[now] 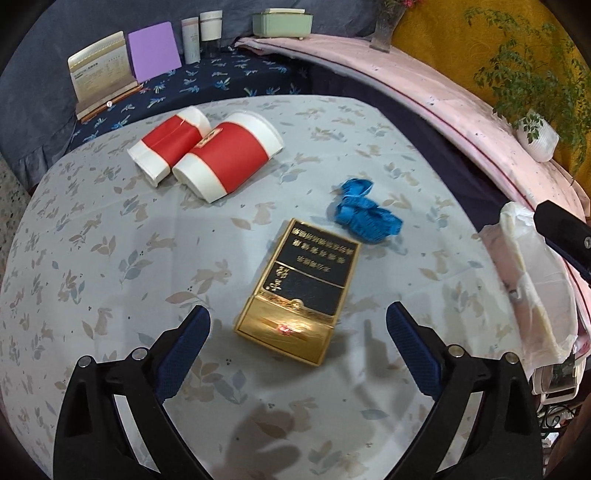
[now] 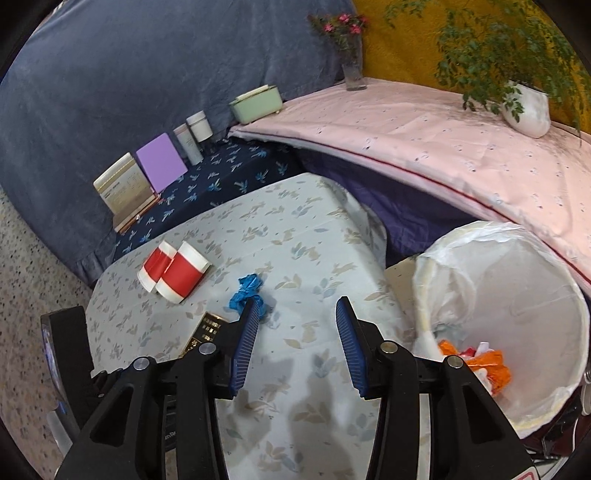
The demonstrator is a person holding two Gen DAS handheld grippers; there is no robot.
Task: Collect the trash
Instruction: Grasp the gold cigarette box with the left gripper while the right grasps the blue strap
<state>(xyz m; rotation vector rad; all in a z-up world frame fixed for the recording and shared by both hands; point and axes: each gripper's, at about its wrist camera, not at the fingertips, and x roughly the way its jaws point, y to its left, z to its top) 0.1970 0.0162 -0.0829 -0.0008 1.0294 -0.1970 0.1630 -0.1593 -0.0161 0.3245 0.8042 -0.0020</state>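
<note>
A gold and black cigarette box [image 1: 301, 291] lies flat on the pale rabbit-print table [image 1: 110, 258]. My left gripper [image 1: 298, 319] is open just above the table, its fingers either side of the box's near gold end. A crumpled blue wad [image 1: 364, 214] lies beyond the box. Two red and white paper cups [image 1: 207, 157] lie on their sides at the far left. My right gripper [image 2: 295, 314] is open and empty above the table. The blue wad [image 2: 247, 291] sits by its left fingertip, the box [image 2: 207, 332] partly hidden behind that finger, the cups [image 2: 173, 271] farther left.
A white-lined trash bin [image 2: 517, 295] stands right of the table, holding orange and white scraps [image 2: 484, 363]. A pink-covered ledge [image 2: 424, 136] carries a vase [image 2: 352, 72] and a potted plant [image 2: 524, 107]. Cards, tubes and a green box [image 1: 282, 24] stand on a dark shelf behind.
</note>
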